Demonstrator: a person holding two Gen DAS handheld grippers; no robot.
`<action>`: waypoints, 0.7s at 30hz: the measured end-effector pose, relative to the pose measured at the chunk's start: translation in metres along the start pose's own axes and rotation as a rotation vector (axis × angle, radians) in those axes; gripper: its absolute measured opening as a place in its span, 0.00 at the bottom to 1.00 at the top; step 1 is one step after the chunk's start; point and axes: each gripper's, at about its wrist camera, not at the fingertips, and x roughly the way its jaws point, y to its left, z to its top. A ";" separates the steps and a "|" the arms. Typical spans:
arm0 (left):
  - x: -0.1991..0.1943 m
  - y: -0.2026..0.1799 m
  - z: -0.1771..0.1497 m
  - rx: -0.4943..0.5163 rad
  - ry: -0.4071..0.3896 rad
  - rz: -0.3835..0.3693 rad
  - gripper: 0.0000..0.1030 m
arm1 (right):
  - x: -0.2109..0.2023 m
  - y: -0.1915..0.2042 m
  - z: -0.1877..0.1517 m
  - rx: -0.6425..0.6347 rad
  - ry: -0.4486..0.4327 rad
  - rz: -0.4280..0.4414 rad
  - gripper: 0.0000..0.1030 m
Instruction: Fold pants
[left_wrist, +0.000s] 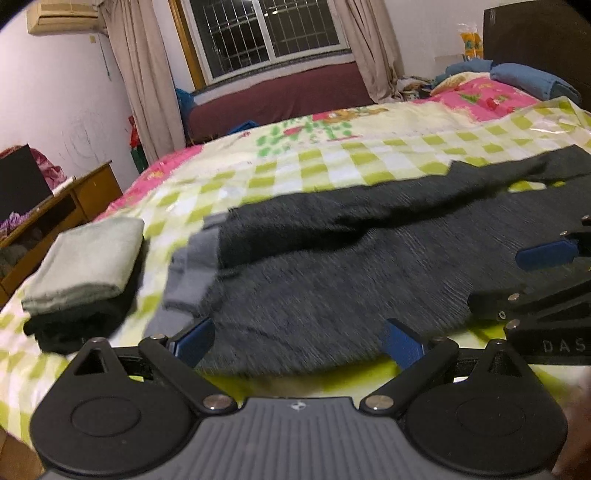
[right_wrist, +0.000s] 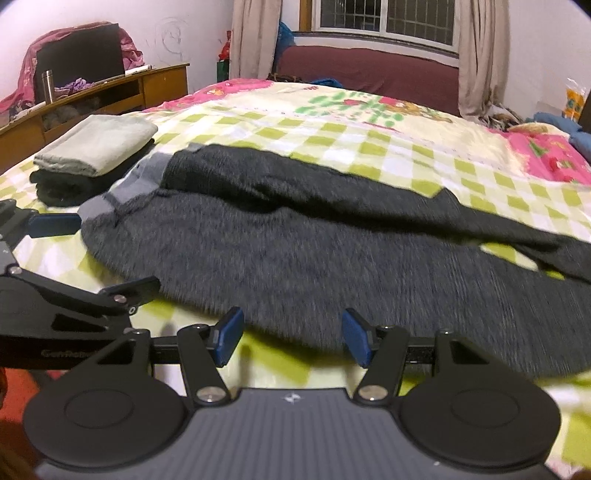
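Dark grey pants (left_wrist: 332, 273) with a lighter grey waistband (left_wrist: 192, 266) lie spread across the checked bedsheet, waistband to the left, legs running right. My left gripper (left_wrist: 299, 341) is open at the pants' near edge, close to the waistband end. My right gripper (right_wrist: 291, 338) is open at the near edge of the pants (right_wrist: 314, 266), further toward the legs. The right gripper also shows at the right edge of the left wrist view (left_wrist: 532, 273), and the left gripper at the left edge of the right wrist view (right_wrist: 92, 254). Neither holds cloth.
A stack of folded clothes, pale green on black (left_wrist: 85, 273), sits on the bed left of the waistband; it also shows in the right wrist view (right_wrist: 92, 155). A wooden desk (right_wrist: 110, 96) stands beyond the bed's left side. Blue pillows (left_wrist: 532, 79) lie at the far right.
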 end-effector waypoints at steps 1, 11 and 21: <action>0.007 0.005 0.003 -0.004 -0.003 0.002 1.00 | 0.006 0.001 0.006 0.000 0.000 0.000 0.58; 0.047 0.043 0.012 -0.001 0.091 -0.128 1.00 | 0.063 -0.011 0.042 -0.023 0.145 0.118 0.58; 0.133 0.098 0.101 0.177 -0.021 -0.187 1.00 | 0.163 -0.060 0.169 -0.265 0.103 0.217 0.60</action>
